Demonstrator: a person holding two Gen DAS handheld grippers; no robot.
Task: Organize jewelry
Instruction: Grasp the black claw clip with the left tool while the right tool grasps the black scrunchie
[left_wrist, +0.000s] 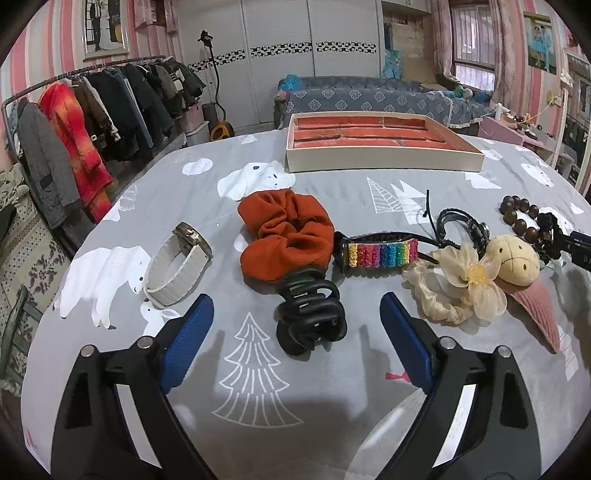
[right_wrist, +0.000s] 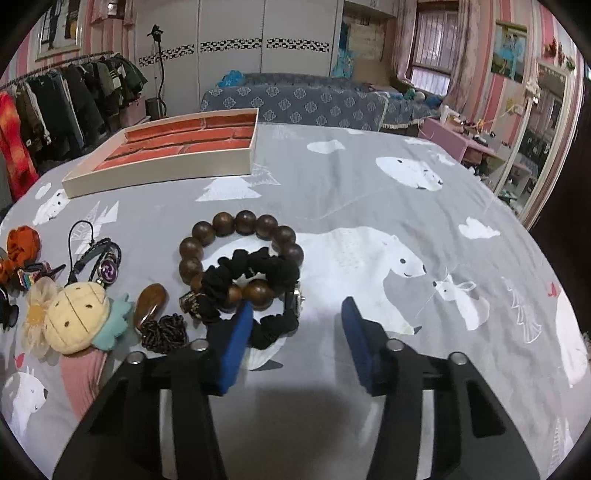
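Note:
My left gripper (left_wrist: 297, 317) is open and low over the bed; a black claw clip (left_wrist: 310, 314) lies between its blue pads. Beyond it lie an orange scrunchie (left_wrist: 286, 232), a white-strap watch (left_wrist: 177, 264), a rainbow beaded band (left_wrist: 382, 253), a cream flower scrunchie (left_wrist: 461, 286) and a pineapple plush (left_wrist: 513, 260). My right gripper (right_wrist: 297, 315) is open, its left pad touching a black scrunchie watch (right_wrist: 275, 295) that lies beside a brown wooden bead bracelet (right_wrist: 240, 254). The orange-lined jewelry tray (left_wrist: 384, 162) sits at the far side, also in the right wrist view (right_wrist: 162, 173).
A grey polar-bear bedsheet (right_wrist: 369, 192) covers the surface. A braided cord bracelet (right_wrist: 99, 258), a brown pendant on a cord (right_wrist: 151, 302) and a pink cloth (right_wrist: 81, 376) lie left of the right gripper. A clothes rack (left_wrist: 92, 122) stands left, a sofa (left_wrist: 369, 98) behind.

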